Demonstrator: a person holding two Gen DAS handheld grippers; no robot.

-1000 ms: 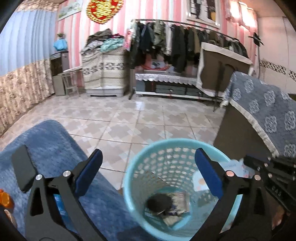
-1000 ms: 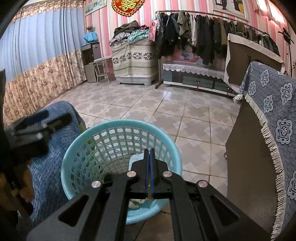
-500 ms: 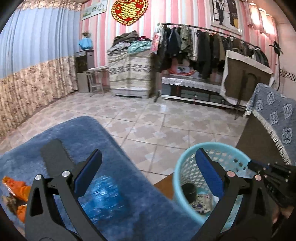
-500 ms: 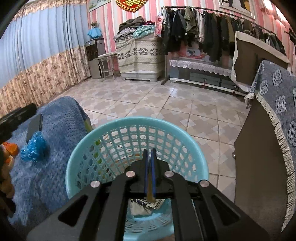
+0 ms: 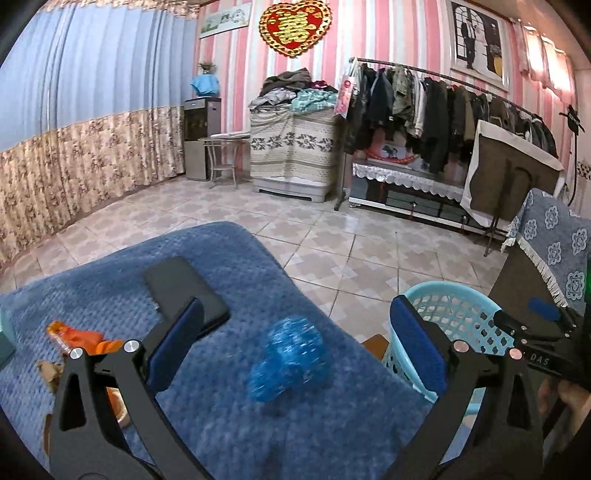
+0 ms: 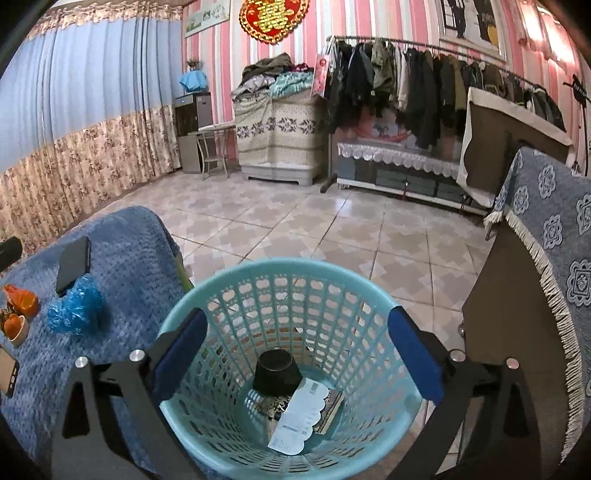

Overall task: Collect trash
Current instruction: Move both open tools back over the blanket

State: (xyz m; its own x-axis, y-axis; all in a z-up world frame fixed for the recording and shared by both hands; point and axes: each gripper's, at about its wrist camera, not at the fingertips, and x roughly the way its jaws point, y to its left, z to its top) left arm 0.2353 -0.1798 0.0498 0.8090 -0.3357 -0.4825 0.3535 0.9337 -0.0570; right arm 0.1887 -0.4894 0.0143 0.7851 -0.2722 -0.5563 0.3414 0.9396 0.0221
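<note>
Lived-in home room — pink striped wall (image 5: 388, 33) with a red heart ornament (image 5: 294, 26), loaded clothes rack (image 5: 436, 107), folded laundry on a covered chest (image 5: 291, 147), blue curtains (image 5: 85, 103), tiled floor (image 5: 332, 243), a blanket (image 5: 236, 406) beside a plastic basket (image 6: 295, 269).

Right tongs (image 6: 295, 350) opening, empty; left tongs (image 5: 295, 345) spread.
</note>
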